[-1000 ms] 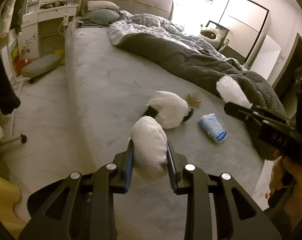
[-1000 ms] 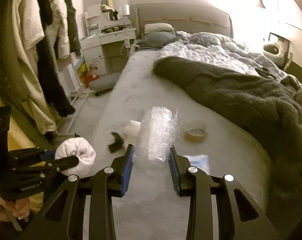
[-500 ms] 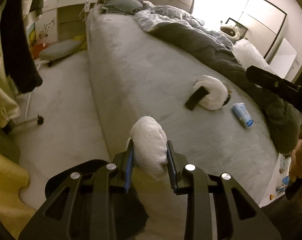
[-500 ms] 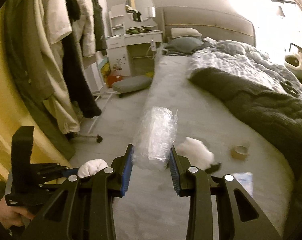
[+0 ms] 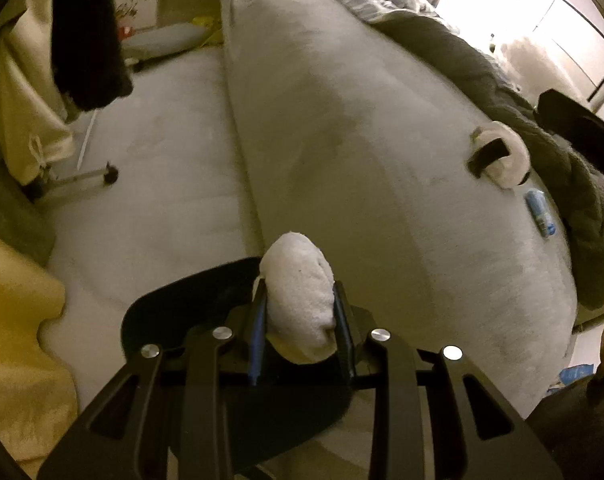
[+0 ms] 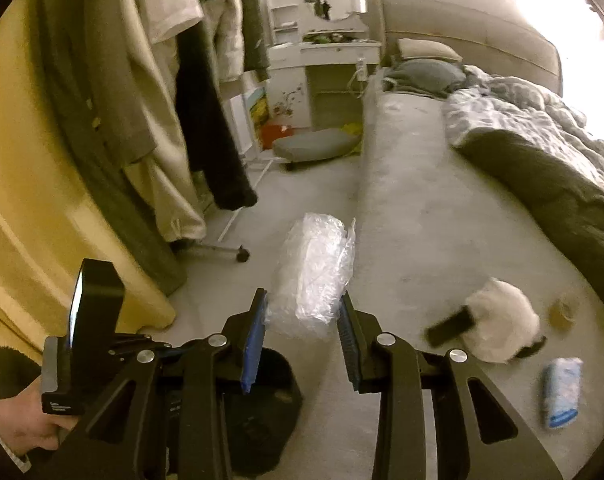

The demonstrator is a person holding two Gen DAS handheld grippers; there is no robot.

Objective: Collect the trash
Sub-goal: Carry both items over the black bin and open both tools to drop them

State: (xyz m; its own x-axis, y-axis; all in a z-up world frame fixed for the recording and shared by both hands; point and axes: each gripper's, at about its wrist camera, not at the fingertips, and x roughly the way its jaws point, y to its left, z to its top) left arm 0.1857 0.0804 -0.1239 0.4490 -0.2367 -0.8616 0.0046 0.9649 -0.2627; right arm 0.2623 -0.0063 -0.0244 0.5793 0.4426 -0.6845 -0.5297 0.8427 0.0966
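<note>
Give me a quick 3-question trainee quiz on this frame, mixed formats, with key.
1. True or false: the left gripper is shut on a white wad.
2. What does the right gripper hold? A) blue tissue pack B) bubble wrap C) tape roll
3. Fill in: the black bin stands on the floor, beside the foot of the ____.

Key:
1. True; the wad sits pinched between both pads, over the bin.
2. B; the bubble wrap is clamped, while the blue tissue pack and tape roll lie on the bed.
3. bed
</note>
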